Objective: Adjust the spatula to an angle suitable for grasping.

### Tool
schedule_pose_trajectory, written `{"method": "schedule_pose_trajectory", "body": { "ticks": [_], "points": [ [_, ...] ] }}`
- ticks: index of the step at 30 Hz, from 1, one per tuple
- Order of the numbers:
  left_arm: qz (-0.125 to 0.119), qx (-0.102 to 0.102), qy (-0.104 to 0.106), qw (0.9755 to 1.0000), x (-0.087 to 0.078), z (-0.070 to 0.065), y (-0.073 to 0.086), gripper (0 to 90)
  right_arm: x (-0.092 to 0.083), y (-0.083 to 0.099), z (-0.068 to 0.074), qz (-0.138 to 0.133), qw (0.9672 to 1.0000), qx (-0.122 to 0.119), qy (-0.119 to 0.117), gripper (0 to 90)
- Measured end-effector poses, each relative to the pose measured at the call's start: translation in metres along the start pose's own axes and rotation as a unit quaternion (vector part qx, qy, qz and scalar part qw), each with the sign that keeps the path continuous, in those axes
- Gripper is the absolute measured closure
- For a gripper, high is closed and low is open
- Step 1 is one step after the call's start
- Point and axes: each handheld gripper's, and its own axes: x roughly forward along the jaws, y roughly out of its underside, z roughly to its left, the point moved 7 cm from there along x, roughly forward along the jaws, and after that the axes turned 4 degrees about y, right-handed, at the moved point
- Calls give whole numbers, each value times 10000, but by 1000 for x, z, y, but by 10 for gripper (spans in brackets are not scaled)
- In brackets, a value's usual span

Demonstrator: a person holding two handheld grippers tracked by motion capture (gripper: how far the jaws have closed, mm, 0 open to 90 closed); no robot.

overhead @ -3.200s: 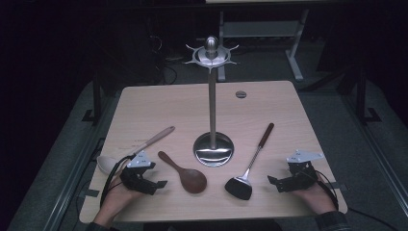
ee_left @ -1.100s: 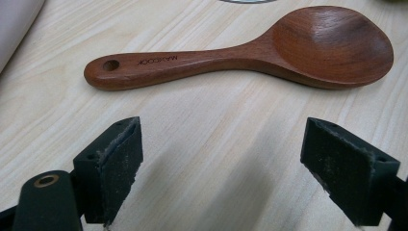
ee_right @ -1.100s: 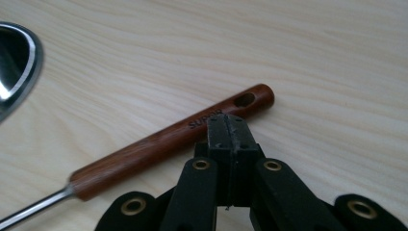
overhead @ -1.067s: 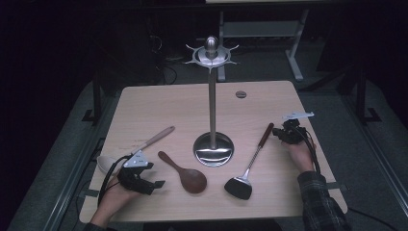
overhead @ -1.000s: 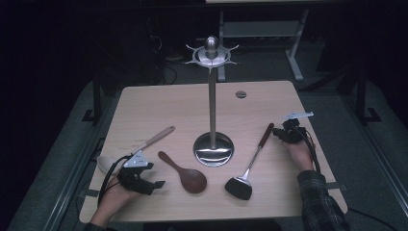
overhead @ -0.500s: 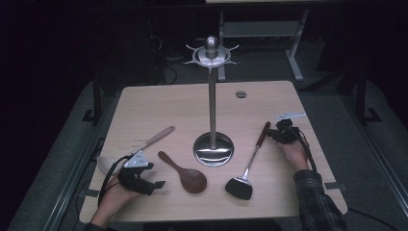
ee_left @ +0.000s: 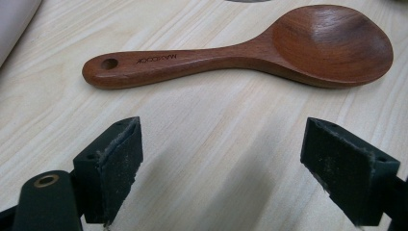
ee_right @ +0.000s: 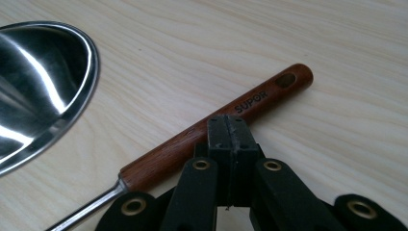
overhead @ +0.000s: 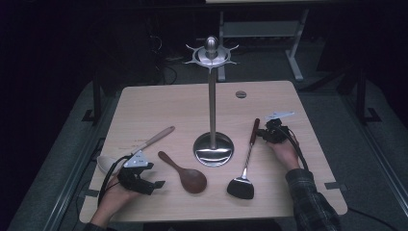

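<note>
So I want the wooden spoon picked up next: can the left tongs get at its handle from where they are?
Probably yes. The left tongs are open, with bare table between them and the wooden spoon, whose handle lies flat across their front; nothing lies on it.

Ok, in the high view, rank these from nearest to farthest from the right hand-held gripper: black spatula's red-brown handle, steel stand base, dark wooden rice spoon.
1. Black spatula's red-brown wooden handle, right beside the right hand-held gripper.
2. Round steel stand base, table centre.
3. Dark wooden rice spoon, left of centre, near the front edge.
</note>
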Motion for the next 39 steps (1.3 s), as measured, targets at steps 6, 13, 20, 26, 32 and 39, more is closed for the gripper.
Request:
{"method": "schedule_pose_trajectory", "body": {
  "ticks": [6, 13, 20, 26, 32, 39],
  "points": [
    [17, 9, 1, 10000, 0, 0, 0, 143, 4, -3, 8, 18, 9999, 7, -122, 900],
    [20, 4, 2, 10000, 0, 0, 0, 143, 12, -10, 24, 33, 9996, -97, -259, 900],
    [43, 16, 18, 10000, 1, 0, 1, 143, 18, -15, 39, 13, 9990, -218, -382, 900],
    [12, -49, 27, 10000, 1, 0, 1, 143, 24, -18, 52, 22, 9980, -401, -490, 900],
    [27, -40, 27, 10000, 1, 0, 1, 143, 25, -18, 60, 62, 9974, -447, -562, 900],
    [38, -52, 38, 10000, 2, 1, 1, 143, 19, -18, 65, 121, 9972, -416, -605, 900]
  ]
}}
